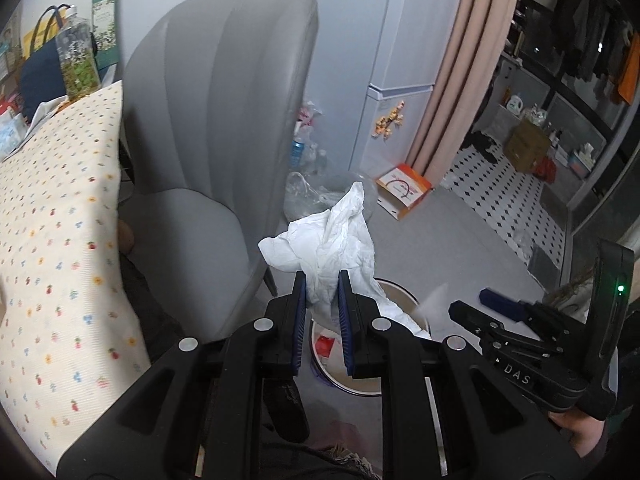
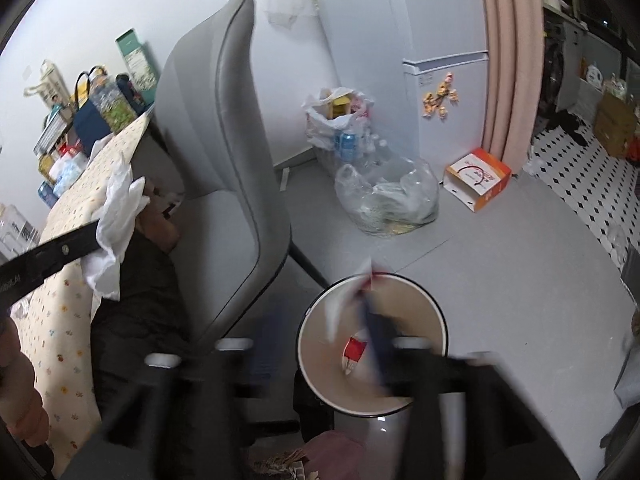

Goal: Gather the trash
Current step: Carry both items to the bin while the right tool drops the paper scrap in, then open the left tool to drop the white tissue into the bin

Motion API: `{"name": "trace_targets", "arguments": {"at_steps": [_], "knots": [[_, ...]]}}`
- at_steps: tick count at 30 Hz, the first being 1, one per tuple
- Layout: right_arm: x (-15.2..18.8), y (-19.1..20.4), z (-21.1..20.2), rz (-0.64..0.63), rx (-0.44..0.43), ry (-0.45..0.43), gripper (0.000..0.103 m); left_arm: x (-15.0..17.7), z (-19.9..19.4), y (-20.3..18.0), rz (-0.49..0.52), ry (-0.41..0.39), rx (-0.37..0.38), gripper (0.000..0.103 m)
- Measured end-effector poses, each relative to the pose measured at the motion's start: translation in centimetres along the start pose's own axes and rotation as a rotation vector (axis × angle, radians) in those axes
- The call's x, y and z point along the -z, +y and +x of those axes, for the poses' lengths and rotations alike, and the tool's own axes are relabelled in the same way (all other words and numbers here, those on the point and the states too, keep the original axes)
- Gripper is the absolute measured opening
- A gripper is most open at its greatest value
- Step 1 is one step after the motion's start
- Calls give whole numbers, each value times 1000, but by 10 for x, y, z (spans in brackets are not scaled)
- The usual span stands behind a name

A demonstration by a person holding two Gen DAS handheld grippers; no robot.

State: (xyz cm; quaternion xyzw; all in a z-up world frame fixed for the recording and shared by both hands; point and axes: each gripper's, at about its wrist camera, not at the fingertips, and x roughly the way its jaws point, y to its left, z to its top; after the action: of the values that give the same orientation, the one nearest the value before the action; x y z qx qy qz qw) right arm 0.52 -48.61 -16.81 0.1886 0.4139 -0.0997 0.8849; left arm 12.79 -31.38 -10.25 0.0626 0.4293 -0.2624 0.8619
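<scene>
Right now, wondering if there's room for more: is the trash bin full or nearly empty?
Nearly empty. The right view looks into the bin: mostly bare inner wall, only a red-and-white wrapper near the bottom.

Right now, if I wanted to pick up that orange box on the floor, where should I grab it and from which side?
Probably by the raised white flap edge of the orange box, coming from above on the bin side. It lies tilted and open on bare floor, too wide to span, and the curtain crowds its far side.

We see right gripper [image 2: 320,344] smeared by motion blur – white scrap [image 2: 340,304] between jaws just streak; bin [image 1: 404,294] rim below left jaws mostly hidden behind tissue [image 1: 332,248].
</scene>
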Motion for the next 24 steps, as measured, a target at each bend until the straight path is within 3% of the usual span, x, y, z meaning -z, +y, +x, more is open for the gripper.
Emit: {"name": "trace_targets", "arguments": {"at_steps": [8, 13, 16, 17, 18, 20, 24], "knots": [[-2, -22, -8, 47, 23, -22, 52, -3, 14, -20, 30, 32, 31, 16], [-10, -39, -23, 75, 53, -59, 53, -7, 29, -42, 57, 71, 103, 16], [-14, -51, -35, 94, 78, -85, 53, -10, 37, -56, 68, 88, 142, 22], [-15, -56, -40, 104, 91, -97, 53, -11, 40, -58, 70, 96, 154, 31], [-16, -60, -42, 109, 98, -103, 53, -11, 43, -60, 71, 106, 172, 49], [-17, -66, -46, 124, 115, -111, 53, -11, 47, -61, 65, 127, 222, 72], [-14, -66, -43, 130, 122, -99, 53, -11, 47, -51, 34, 130, 213, 86]]}}
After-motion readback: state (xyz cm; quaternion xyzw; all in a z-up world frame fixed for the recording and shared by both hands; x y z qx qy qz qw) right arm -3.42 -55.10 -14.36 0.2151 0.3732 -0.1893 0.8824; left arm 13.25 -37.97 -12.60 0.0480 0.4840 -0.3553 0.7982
